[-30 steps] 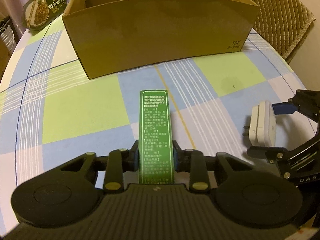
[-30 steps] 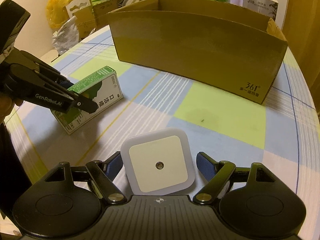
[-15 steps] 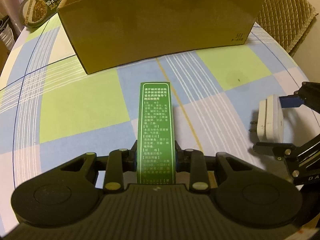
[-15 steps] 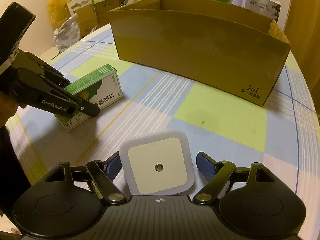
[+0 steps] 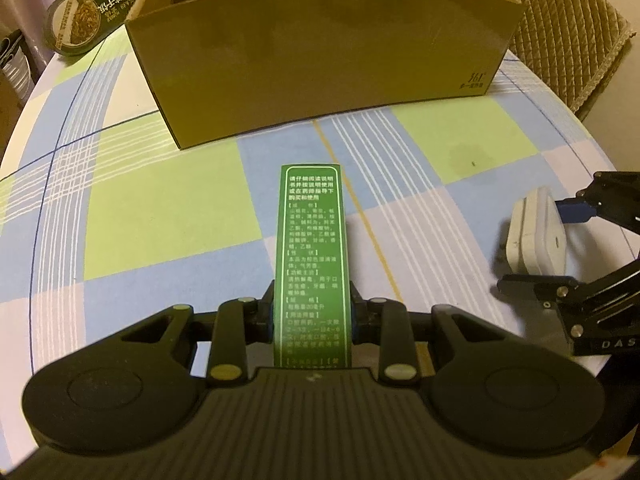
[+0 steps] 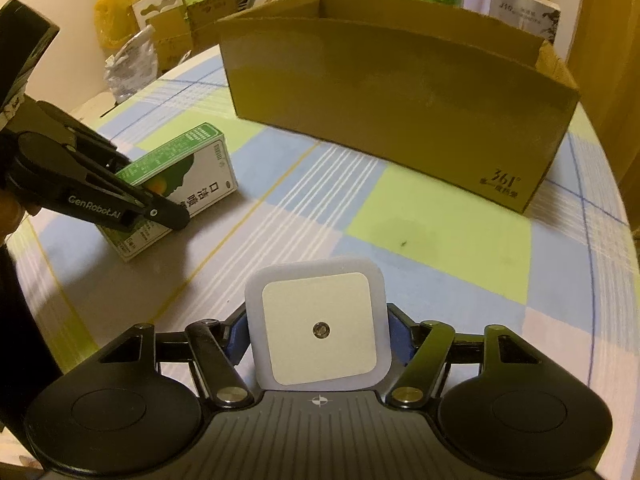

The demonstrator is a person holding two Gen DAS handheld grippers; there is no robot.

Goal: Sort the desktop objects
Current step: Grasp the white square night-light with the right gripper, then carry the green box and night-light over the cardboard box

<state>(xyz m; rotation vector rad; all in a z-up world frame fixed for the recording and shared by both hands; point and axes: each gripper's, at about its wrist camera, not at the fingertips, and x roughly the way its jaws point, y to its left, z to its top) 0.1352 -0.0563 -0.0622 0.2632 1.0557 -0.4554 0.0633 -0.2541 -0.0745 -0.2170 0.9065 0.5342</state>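
Both ready for boxing: left hand-held gripper [image 5: 312, 314] pinches carton [image 5: 312, 256]; right hand-held gripper [image 6: 318, 330], jaws closing, brackets night-light [image 6: 318, 328] before box [image 6: 400, 92].

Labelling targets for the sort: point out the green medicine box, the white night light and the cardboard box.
green medicine box [image 5: 312, 256], left wrist view, middle of its green printed side.
white night light [image 6: 320, 330], right wrist view, centre of its square face.
cardboard box [image 6: 392, 104], right wrist view, its near wall.
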